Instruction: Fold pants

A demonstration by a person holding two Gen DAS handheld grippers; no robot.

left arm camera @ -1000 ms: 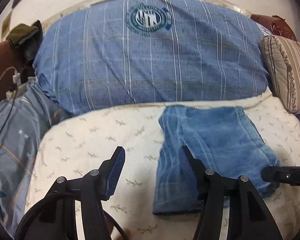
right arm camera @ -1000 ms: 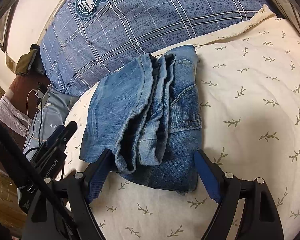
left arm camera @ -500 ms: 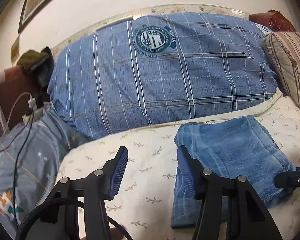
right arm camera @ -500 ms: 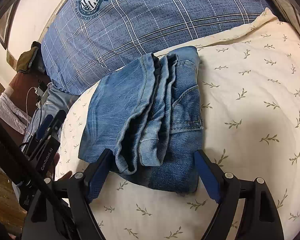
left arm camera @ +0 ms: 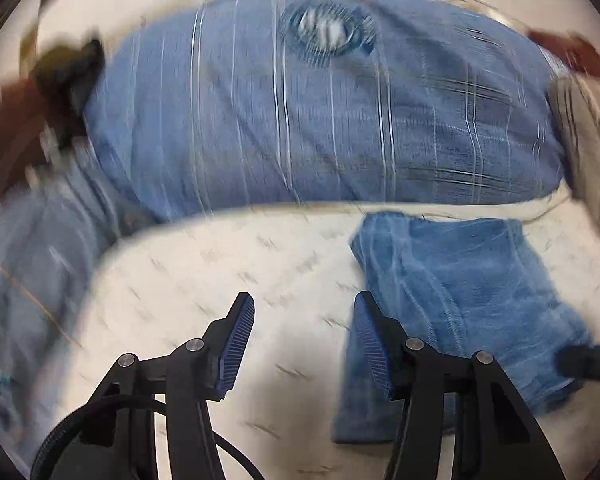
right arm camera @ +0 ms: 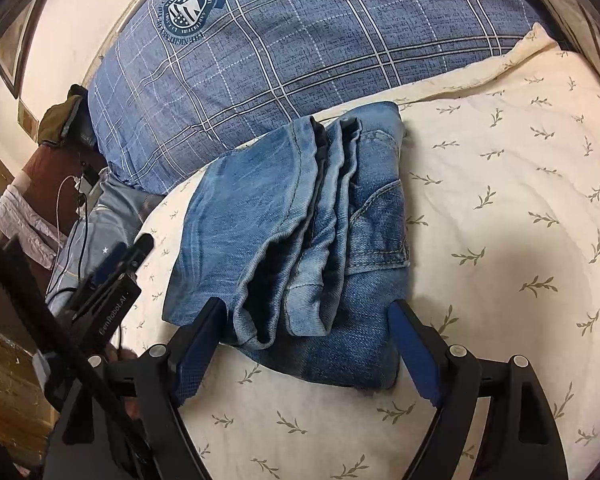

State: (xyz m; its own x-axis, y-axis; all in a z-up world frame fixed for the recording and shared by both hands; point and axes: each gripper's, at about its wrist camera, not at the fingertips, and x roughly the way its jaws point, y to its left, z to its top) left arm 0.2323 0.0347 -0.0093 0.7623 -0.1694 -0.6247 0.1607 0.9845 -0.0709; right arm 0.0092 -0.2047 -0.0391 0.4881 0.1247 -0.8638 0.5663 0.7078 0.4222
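Note:
The blue denim pants (right arm camera: 300,232) lie folded into a thick stack on the cream leaf-print bedspread (right arm camera: 520,240), layered edges facing me. In the blurred left wrist view the pants (left arm camera: 468,288) lie to the right of my fingers. My left gripper (left arm camera: 302,312) is open and empty over bare bedspread, left of the pants. My right gripper (right arm camera: 304,320) is open and empty, its fingers either side of the stack's near end, not gripping it. The left gripper also shows at the left of the right wrist view (right arm camera: 120,260).
A large blue plaid pillow (right arm camera: 300,52) lies behind the pants. A striped beige cushion (left arm camera: 588,132) is at the far right. Grey-blue bedding (right arm camera: 96,224), cables and a brown cloth sit off the bed's left edge.
My left gripper has swung and the view is blurred; the pants sit lower in its frame than half a second ago. The right gripper and pants have hardly moved.

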